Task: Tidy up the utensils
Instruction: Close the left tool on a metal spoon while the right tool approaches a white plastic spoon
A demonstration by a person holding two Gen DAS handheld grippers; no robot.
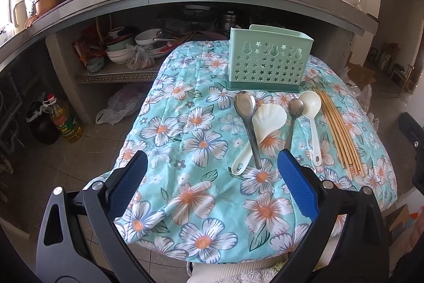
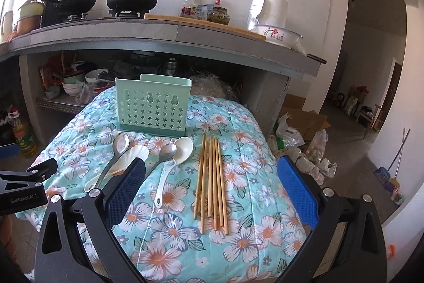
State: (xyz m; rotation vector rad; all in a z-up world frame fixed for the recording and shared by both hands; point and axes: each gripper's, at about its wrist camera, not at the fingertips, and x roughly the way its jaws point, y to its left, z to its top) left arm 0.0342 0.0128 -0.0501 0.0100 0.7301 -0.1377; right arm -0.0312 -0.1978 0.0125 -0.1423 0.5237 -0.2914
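1. We have not begun sorting yet: every utensil lies loose on the floral cloth (image 2: 238,243), and the mint-green holder (image 2: 153,105) stands upright at the far edge, its top seemingly empty.

2. Our left gripper (image 1: 212,182) hangs above the near part of the cloth with its fingers spread wide and nothing between them. Our right gripper (image 2: 212,187) is likewise spread and empty, its blue pads flanking the chopsticks (image 2: 211,182).

3. The chopsticks lie in a loose bundle, roughly parallel, tips pointing toward the holder — a natural first pick for the right side.

4. To do that well, we judge it best to come down across the bundle near its middle, so the sticks stay balanced once pinched.

5. On the left, the large metal spoon (image 1: 247,121) rests across the shell-shaped scoop (image 1: 261,129); lift the spoon first, by its handle.

6. The small metal spoon (image 1: 293,118) and white ladle (image 1: 311,118) lie just beside each other — we should close on one handle only.

7. The soft, rumpled cloth may snag a fingertip, so we keep the descent shallow.
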